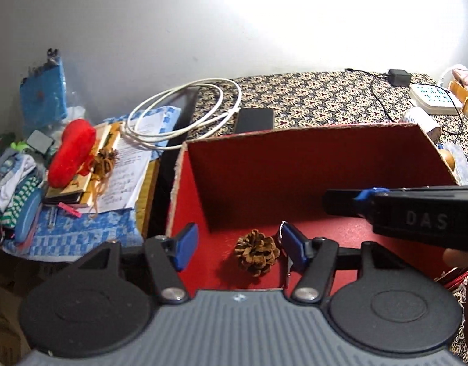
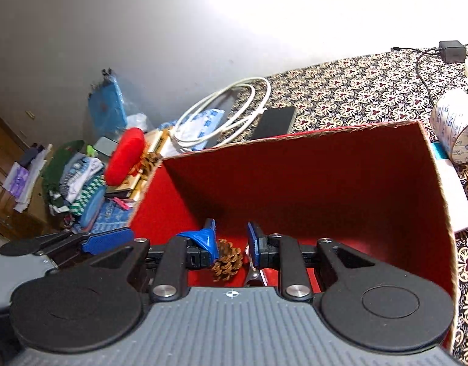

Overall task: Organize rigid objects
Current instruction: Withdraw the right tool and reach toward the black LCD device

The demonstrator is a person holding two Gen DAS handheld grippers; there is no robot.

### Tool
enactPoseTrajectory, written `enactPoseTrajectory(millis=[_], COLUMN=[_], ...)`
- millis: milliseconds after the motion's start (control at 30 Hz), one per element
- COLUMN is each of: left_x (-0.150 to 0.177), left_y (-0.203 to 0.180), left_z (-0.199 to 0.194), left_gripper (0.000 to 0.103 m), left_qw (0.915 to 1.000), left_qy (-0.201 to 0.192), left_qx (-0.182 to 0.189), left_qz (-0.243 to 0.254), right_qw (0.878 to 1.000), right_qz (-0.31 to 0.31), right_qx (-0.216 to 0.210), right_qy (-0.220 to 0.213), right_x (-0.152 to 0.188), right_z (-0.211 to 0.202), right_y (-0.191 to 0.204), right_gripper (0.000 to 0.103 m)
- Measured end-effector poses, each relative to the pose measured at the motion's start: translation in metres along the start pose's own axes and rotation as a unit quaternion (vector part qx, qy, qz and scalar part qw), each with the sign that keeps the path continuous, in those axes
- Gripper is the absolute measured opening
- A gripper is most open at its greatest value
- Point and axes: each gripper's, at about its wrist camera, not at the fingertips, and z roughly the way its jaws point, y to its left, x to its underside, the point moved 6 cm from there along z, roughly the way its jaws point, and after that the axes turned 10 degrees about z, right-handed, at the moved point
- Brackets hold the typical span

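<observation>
A brown pine cone lies on the floor of a red box, near the front edge. Its scales are open and dry, dark at the tips and lighter inside. The left view shows the whole cone lying free between the two blue pads of the left hand-held gripper, which stands wide and touches nothing. The right view shows less of the cone, because a black finger with blue tape hides one side. There the right hand-held gripper has a narrow gap, and its pads do not press on the cone. A small silver clip shows just beside the cone in the right view; in the left view only a bit of it peeks out behind the right pad. The left view also shows the right hand-held gripper from the side, reaching over the box. The box sits on a bed with a flower-pattern cover. Behind the box are a looped white cable and a flat black thing. To the left is a messy pile with a red cushion, papers and a second pine cone. Only the right view shows a roll of printed tape past the box.
</observation>
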Motion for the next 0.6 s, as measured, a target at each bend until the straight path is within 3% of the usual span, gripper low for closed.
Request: enactPoseTrajectory(millis=[333, 600], left_x=[0.011, 0.025], left_y=[-0.013, -0.037], left_z=[-0.037, -0.057], left_gripper=[0.072, 0.078], left_qw=[0.9988, 0.9974], left_qy=[-0.001, 0.011], left_qx=[-0.042, -0.057], left_qz=[-0.024, -0.042], right_qw=[0.999, 0.998], right_qz=[-0.011, -0.025], right_qx=[-0.030, -0.053], right_qy=[-0.037, -0.036], right_x=[0.014, 0.026], right_z=[-0.043, -0.072], right_y=[0.001, -0.006], right_gripper=[0.010, 0.011])
